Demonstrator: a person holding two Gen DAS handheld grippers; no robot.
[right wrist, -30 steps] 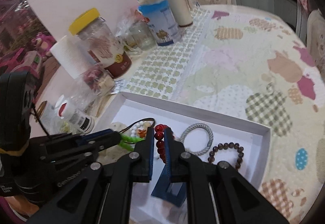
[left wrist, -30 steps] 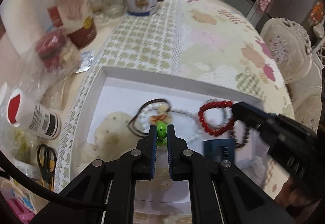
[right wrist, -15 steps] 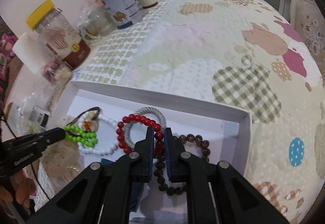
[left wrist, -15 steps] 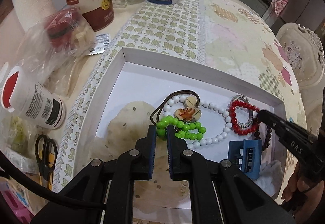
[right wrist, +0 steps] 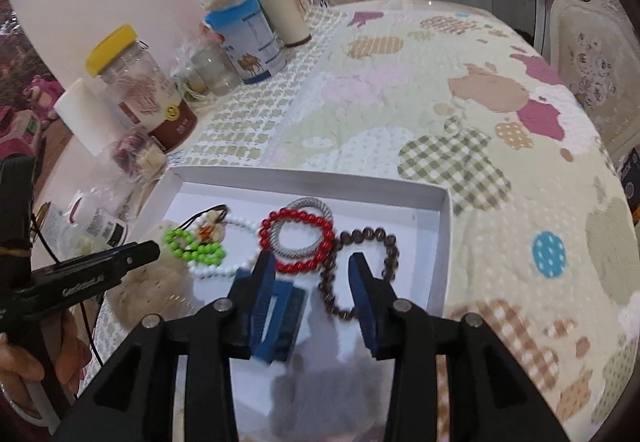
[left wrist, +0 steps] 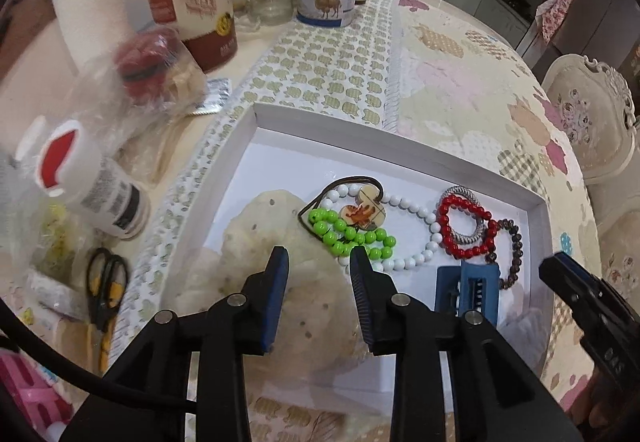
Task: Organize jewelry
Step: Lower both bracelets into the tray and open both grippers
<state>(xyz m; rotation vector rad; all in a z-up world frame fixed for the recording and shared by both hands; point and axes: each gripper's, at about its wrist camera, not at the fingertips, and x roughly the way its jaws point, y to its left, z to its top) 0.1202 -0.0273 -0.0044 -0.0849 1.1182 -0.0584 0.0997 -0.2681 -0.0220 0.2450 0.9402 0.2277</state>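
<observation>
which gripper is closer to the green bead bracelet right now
Left. The left gripper is open right at the green bracelet, one fingertip beside its beads. The right gripper is open farther off, over the brown bracelet.

We find a shallow white cardboard tray (right wrist: 308,177) near the table's (right wrist: 440,81) left edge. In it, the green bead bracelet (right wrist: 196,246) lies leftmost, on the white bead necklace (right wrist: 240,222); the red bead bracelet (right wrist: 298,242) overlaps a silver braided ring (right wrist: 308,226); the brown bead bracelet (right wrist: 360,270) lies rightmost; a blue hair clip (right wrist: 284,318) lies nearest us.
</observation>
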